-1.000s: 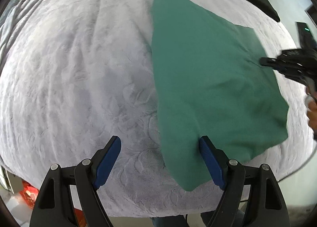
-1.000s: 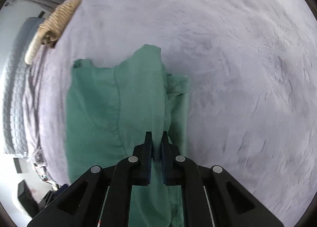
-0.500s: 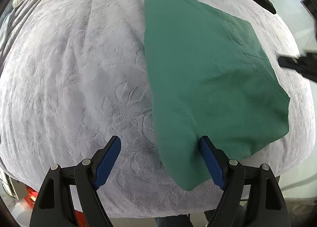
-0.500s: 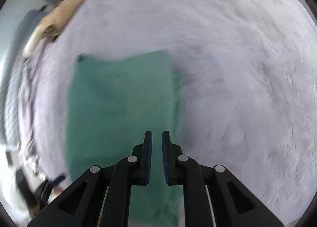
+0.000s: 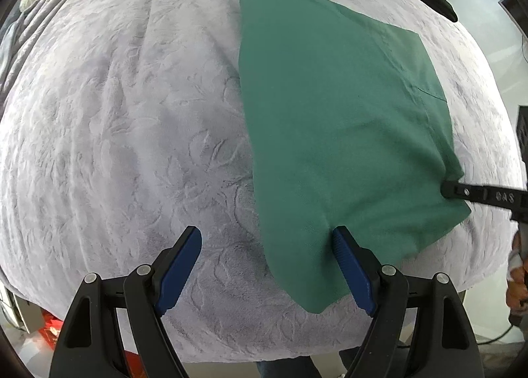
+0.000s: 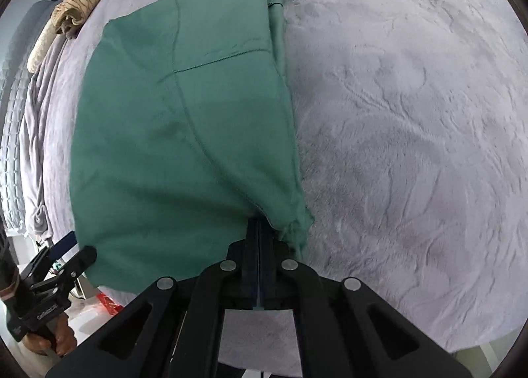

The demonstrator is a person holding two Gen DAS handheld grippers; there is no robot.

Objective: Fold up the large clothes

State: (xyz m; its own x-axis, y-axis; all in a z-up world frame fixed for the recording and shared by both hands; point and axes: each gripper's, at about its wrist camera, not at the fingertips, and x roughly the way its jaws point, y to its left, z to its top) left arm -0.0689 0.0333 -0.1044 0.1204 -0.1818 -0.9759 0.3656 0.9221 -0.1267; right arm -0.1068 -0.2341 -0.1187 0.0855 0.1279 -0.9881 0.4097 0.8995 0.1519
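Right tool (image 6: pixel 259 229) clamped on green garment (image 6: pixel 184 133) over embossed grey blanket (image 5: pixel 132 133) (left tool (image 5: pixel 267 246) apart).

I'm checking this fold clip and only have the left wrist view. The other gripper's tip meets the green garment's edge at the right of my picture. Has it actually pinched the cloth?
Observer: Yes. In the right wrist view the right gripper has its jaws shut on the edge of the green garment, and the cloth puckers around the fingertips.
Operator: Do the layers line up along that side?
Observer: Not quite. Farther along that edge, a narrow strip of a lower layer pokes out past the top layer onto the grey bed cover.
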